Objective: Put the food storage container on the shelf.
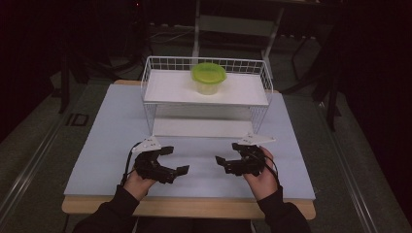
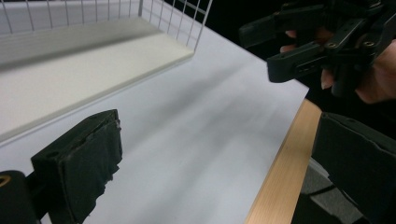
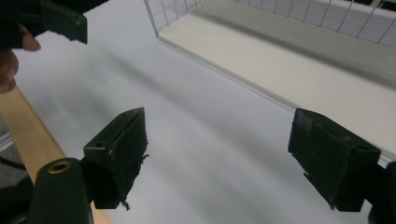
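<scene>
A clear tub with a lime-green lid [image 1: 208, 77] stands on the top shelf of a white wire rack [image 1: 160, 92] at the back of the table. My left gripper [image 1: 175, 160] is held above the mat near the front edge, open and empty, its jaws wide apart in the left gripper view [image 2: 219, 158]. My right gripper [image 1: 227, 153] faces it from the right, also open with nothing between the jaws [image 3: 224, 154]. Each gripper points inward at the other. The right gripper [image 2: 322, 42] appears far off in the left gripper view, and the left gripper [image 3: 60, 18] in the right gripper view.
A pale mat [image 1: 116, 136] covers the wooden table, whose bare edge [image 1: 194, 206] runs along the front. The rack's lower shelf board [image 1: 194, 127] lies just behind the grippers. Dark floor and chair legs surround the table.
</scene>
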